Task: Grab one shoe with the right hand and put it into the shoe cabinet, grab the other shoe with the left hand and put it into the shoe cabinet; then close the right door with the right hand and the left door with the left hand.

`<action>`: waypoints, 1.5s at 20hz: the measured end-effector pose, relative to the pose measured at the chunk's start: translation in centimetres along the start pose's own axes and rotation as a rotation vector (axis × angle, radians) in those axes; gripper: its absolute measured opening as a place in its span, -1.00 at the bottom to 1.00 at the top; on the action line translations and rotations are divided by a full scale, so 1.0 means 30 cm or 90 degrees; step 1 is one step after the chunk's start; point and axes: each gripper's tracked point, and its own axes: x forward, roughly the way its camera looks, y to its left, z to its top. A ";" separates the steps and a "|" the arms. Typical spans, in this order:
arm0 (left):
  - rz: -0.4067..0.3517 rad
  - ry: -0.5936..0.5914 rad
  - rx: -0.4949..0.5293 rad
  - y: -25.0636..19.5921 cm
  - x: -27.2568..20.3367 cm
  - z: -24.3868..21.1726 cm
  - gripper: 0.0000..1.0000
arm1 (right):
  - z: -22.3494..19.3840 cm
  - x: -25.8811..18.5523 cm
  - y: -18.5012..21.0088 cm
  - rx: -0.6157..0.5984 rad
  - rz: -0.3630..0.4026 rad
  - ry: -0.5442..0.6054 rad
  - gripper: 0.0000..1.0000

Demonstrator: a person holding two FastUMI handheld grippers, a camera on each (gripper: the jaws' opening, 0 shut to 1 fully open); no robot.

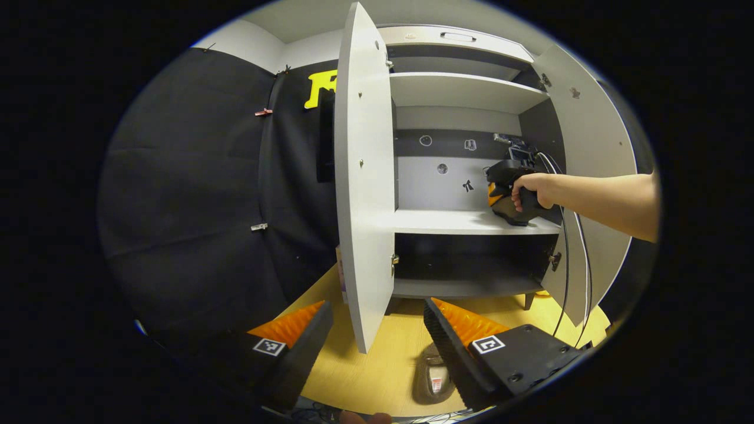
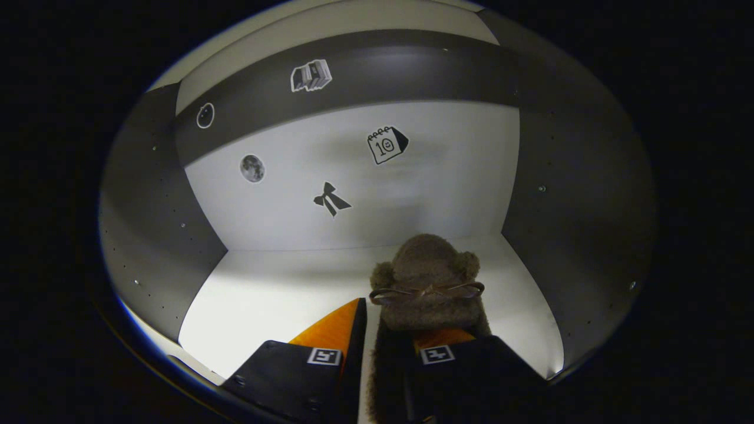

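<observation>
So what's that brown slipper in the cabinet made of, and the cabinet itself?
The slipper looks like fuzzy plush or fleece: matte and nappy, with a thin ribbon bow across the top. The shoe cabinet seems to be smooth laminated board, matte white and dark grey, with flat edges and small holes drilled in its walls; the core cannot be told.

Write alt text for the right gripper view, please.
The right claw holds a fuzzy brown slipper with a thin bow on the white shelf inside the shoe cabinet, one finger inside the slipper, one outside. Small stickers dot the grey-and-white back wall.
</observation>
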 end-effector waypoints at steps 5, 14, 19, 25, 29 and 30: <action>-0.024 0.004 0.013 -0.022 0.021 -0.030 0.96 | -0.014 -0.126 0.037 -0.031 0.015 -0.032 0.72; -0.062 0.011 0.011 -0.056 0.028 -0.102 0.96 | 0.003 -0.476 0.022 0.037 0.042 -0.165 0.97; -0.108 0.027 0.022 -0.120 0.046 -0.216 0.97 | -0.020 -0.762 -0.023 0.019 0.029 -0.269 0.96; -0.172 0.112 0.038 -0.213 0.107 -0.503 0.96 | -0.137 -1.120 -0.093 -0.040 0.014 -0.341 0.96; -0.181 0.169 0.032 -0.236 0.195 -0.672 0.82 | -0.229 -1.293 -0.158 -0.032 0.012 -0.331 0.96; -0.185 0.183 0.032 -0.241 0.216 -0.710 0.81 | -0.244 -1.331 -0.181 -0.030 0.003 -0.329 1.00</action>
